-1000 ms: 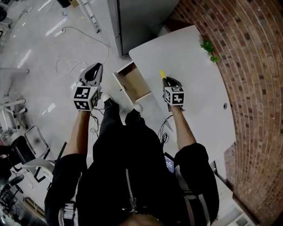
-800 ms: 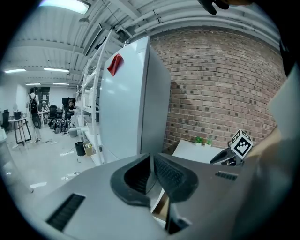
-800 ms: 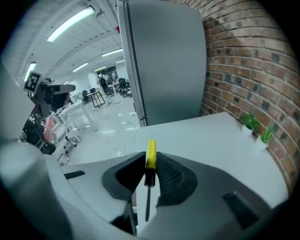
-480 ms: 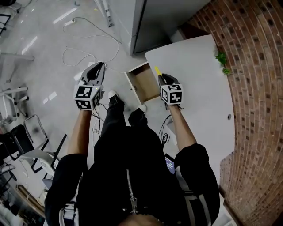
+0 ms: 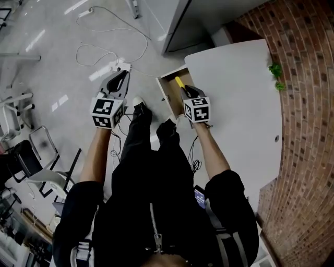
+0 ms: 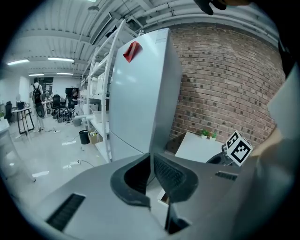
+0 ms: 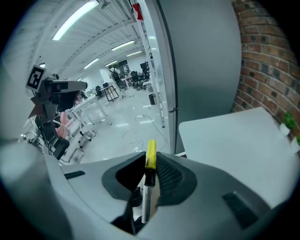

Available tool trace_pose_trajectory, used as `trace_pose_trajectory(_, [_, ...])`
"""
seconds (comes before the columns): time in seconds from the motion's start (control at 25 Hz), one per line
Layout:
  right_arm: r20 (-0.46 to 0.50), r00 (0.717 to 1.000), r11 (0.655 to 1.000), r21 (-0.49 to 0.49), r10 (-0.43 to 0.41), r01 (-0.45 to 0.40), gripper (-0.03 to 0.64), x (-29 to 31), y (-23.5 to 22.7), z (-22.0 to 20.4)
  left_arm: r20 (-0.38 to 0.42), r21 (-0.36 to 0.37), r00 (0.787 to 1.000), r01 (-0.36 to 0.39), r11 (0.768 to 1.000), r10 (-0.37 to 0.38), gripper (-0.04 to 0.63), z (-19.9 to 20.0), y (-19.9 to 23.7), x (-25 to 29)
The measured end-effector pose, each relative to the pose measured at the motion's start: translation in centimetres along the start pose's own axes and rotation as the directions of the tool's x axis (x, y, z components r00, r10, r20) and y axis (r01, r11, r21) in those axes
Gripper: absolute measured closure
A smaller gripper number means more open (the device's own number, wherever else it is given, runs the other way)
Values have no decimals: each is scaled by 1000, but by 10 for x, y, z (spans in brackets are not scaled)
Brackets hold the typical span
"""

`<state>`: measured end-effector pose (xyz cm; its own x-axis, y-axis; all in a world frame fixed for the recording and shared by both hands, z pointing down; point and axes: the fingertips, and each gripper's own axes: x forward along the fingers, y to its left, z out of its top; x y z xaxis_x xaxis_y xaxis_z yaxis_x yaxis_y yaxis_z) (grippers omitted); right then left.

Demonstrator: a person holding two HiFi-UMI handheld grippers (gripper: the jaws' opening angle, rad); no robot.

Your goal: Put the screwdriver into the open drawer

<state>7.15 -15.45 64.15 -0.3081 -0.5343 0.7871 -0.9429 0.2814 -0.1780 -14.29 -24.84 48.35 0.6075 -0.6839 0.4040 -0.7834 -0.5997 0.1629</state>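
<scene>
My right gripper is shut on the screwdriver, whose yellow handle sticks out past the pads while the black neck and metal shaft lie between them. In the head view it hangs over the open wooden drawer at the white table's near-left corner. My left gripper is shut with nothing in it, held out over the floor to the left of the drawer.
The white table runs along a brick wall with a small green plant at its far edge. A tall grey cabinet stands behind the drawer. Cables lie on the floor, and chairs stand at the left.
My right gripper has carried the screwdriver leftward, from above the tabletop to above the open drawer. The left gripper has drifted slightly as the view shifted.
</scene>
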Motion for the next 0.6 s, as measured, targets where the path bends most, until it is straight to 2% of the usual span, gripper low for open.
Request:
trace_pose_trajectory(0.28, [-84,996,998,58,-4,9,540,46,4,-42,-47,-3,998,41,999,-41,554,-30,4,20])
trace_pose_trajectory(0.6, [-183,983,991,132,-13,37,540,106,-17,-105,-83,-22,995,61,998,-63,554,-70,2,45])
